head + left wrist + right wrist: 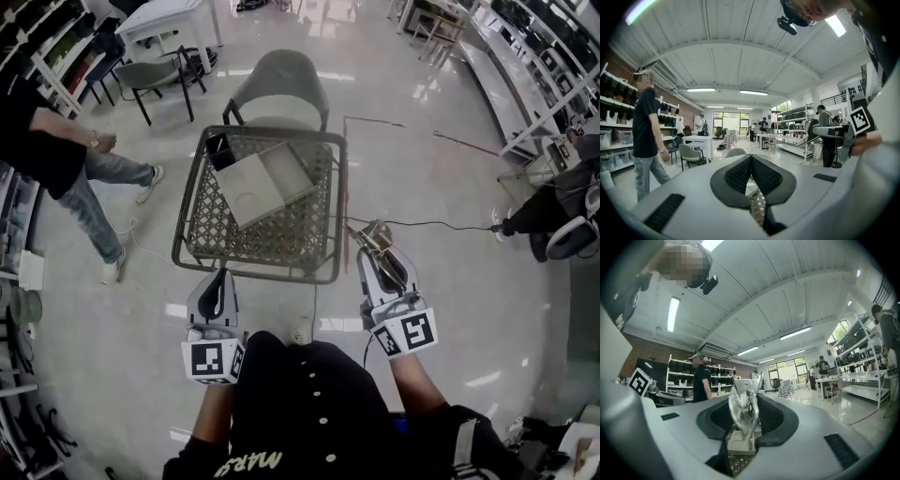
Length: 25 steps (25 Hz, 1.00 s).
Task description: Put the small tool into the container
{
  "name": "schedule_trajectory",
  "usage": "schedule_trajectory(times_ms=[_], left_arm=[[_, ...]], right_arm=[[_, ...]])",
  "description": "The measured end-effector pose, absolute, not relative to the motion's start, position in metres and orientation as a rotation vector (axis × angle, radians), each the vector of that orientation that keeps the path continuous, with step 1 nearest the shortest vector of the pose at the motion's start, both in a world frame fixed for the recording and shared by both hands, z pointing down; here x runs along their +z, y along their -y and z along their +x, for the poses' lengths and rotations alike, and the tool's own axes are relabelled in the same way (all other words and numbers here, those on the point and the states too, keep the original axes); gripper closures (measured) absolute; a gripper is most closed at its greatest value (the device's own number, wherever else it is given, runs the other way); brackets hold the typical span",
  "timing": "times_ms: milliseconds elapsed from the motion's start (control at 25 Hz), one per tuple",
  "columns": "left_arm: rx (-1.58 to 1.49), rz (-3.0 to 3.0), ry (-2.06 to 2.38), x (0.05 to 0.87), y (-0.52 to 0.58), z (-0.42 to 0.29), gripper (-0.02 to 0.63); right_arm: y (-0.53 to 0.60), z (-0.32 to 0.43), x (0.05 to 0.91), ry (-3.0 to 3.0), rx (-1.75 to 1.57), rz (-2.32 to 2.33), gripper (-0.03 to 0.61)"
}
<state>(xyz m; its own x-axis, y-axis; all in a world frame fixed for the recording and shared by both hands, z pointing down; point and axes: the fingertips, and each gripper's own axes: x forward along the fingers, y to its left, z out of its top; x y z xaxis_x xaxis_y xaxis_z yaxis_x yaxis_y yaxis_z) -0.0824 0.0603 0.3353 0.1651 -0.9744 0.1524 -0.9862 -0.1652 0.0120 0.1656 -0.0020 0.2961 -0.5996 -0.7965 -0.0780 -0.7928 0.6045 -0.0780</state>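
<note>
The small tool (376, 235) is a shiny metal piece that sticks out past the tips of my right gripper (378, 249), which is shut on it. In the right gripper view the small tool (744, 412) stands upright between the dark pads. The container is a woven basket in a metal frame (194, 202) straight ahead, holding a shallow white tray (267, 183) and a small black box (221, 150). My right gripper hangs just off the basket's near right corner. My left gripper (221, 275) is at the basket's near edge, its pads (740, 172) shut with nothing between them.
A grey chair (281, 82) stands right behind the basket. A person (56, 155) stands at the left near another chair and a white table (173, 19). A black cable (441, 225) and a thin rod (469, 143) lie on the glossy floor at right. Shelving lines both sides.
</note>
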Motion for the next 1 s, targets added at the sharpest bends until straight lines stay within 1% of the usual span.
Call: schedule_trajectory(times_ms=[360, 680, 1000], left_arm=[[0.161, 2.304, 1.953, 0.342, -0.033, -0.085, 0.588], [0.131, 2.346, 1.927, 0.341, 0.016, -0.09, 0.588], [0.118, 2.364, 1.903, 0.331, 0.08, -0.113, 0.588]], right_arm=[[0.03, 0.162, 0.299, -2.731, -0.047, -1.337, 0.445], [0.067, 0.149, 0.299, -2.728, -0.004, -1.346, 0.443], [0.126, 0.124, 0.288, -2.727, 0.008, -1.364, 0.443]])
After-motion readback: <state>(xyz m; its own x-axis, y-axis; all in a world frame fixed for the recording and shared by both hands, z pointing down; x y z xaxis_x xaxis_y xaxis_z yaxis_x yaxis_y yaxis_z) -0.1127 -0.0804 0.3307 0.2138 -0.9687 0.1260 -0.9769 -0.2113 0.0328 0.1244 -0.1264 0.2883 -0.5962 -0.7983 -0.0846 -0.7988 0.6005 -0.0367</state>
